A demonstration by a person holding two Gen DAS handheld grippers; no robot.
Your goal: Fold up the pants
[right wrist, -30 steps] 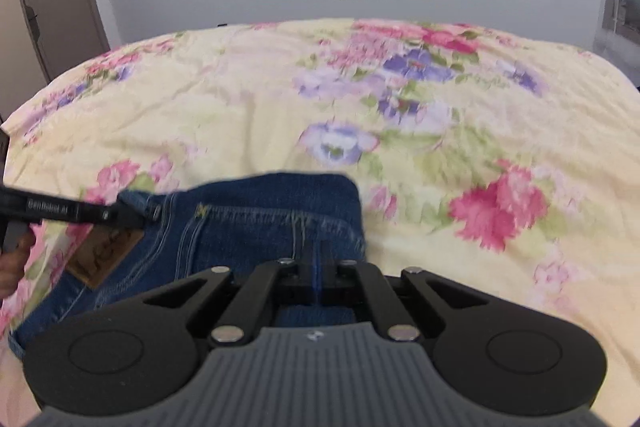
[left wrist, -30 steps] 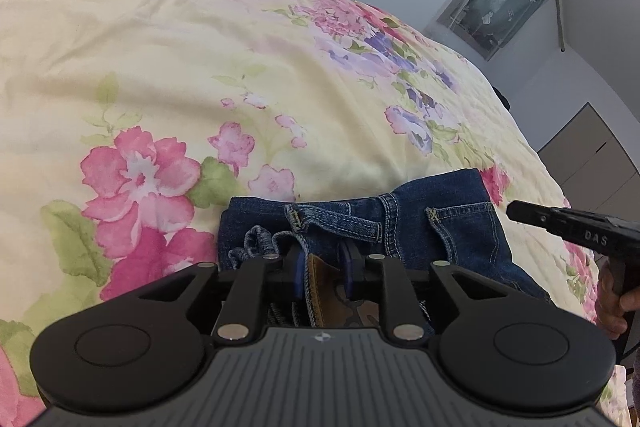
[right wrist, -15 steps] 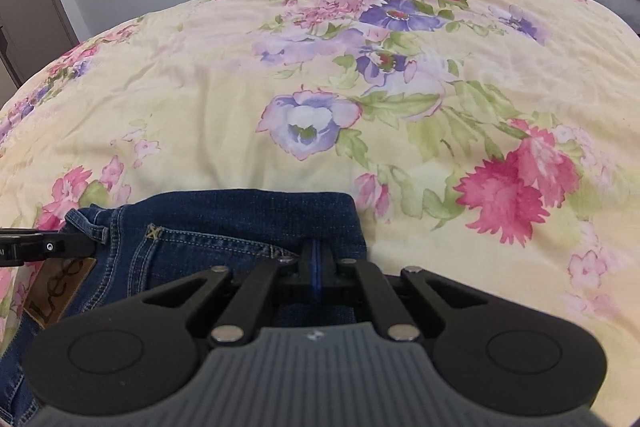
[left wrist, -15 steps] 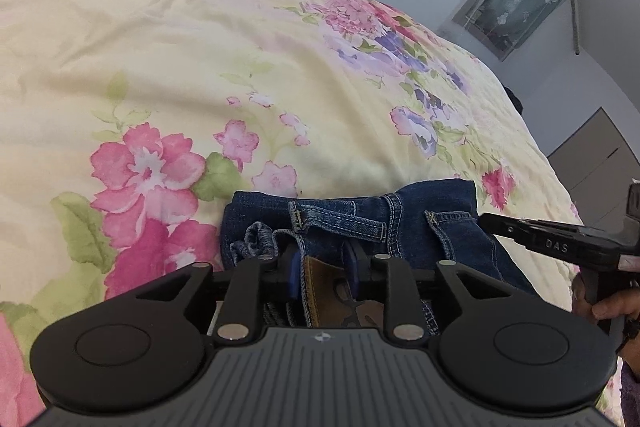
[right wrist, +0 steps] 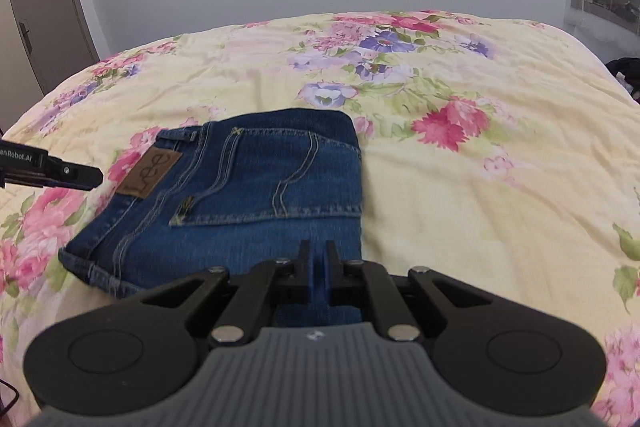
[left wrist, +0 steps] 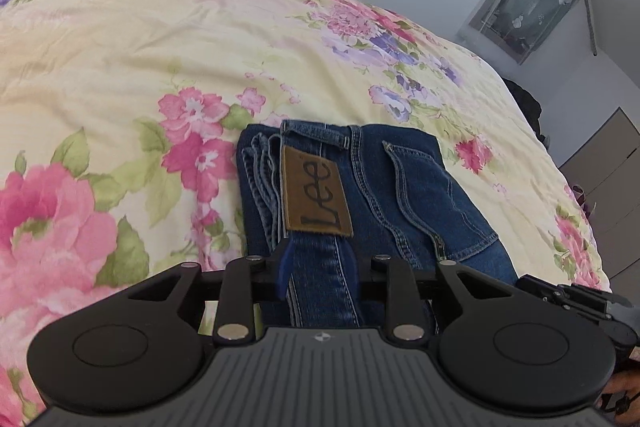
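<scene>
Left gripper: fingers spread wide, nothing pinched, over the waistband edge of folded jeans lying on floral bedspread; brown Lee patch just ahead. Right gripper: fingers nearly together w/ only a thin gap, over jeans' near edge; can't tell if gripping cloth.

both wrist cameras look forward and down, close over the bed, from the near edge of the folded jeans, which both show.
</scene>
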